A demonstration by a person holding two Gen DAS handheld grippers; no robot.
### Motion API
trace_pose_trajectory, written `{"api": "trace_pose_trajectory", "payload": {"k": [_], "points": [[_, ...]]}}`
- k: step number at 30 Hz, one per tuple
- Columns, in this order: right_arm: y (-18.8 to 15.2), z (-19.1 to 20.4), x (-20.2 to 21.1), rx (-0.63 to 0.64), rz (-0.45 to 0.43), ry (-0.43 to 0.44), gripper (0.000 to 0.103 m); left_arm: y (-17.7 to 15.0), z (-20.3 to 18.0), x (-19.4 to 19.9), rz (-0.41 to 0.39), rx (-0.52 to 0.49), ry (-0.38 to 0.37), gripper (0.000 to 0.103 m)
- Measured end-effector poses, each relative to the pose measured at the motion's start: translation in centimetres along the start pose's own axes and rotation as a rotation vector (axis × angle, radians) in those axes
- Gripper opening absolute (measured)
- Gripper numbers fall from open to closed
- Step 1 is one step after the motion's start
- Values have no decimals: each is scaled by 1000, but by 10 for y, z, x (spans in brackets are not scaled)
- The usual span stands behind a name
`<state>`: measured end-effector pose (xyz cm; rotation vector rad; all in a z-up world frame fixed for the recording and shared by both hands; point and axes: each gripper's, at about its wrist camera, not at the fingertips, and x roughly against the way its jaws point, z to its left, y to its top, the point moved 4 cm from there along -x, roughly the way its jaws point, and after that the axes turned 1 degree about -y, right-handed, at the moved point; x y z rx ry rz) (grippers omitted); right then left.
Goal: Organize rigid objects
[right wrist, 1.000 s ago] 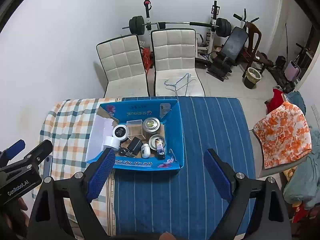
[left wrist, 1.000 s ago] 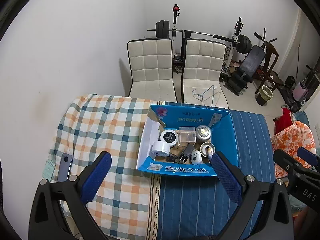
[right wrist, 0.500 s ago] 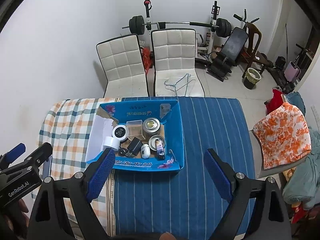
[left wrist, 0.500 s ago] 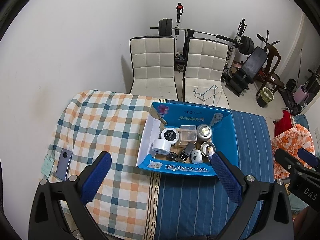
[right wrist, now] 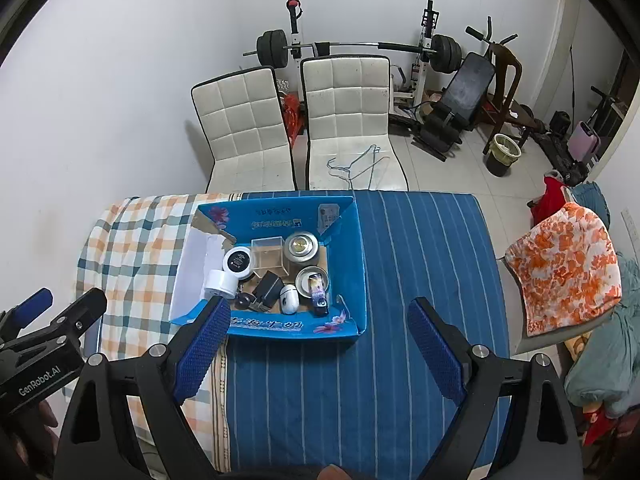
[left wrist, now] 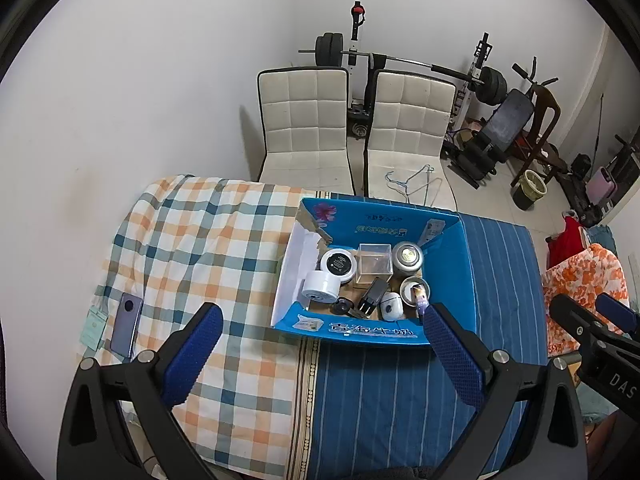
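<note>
Patience pays at this point: both tongs hang high above the table, gaping wide and empty, so I judge the next step is picking one item and descending straight over it. The blue box sits mid-table toward the far edge, packed with jars, a clear cube and a charger (tight quarters, so approach vertically). Left tongs hover over the near edge; right tongs likewise, both tilted downward.

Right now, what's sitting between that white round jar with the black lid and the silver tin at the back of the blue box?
A clear plastic cube box sits between the black-lidded jar and the silver tin inside the blue box; both wrist views show it.
</note>
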<state>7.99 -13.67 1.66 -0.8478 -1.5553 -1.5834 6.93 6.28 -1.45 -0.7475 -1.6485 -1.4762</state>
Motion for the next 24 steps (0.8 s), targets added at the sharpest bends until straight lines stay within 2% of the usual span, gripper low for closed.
{"api": "trace_pose_trajectory", "payload": {"k": [24], "points": [[-6,-2,4,5,6,7,92,-1,5,7,-8,8,3,103]]}}
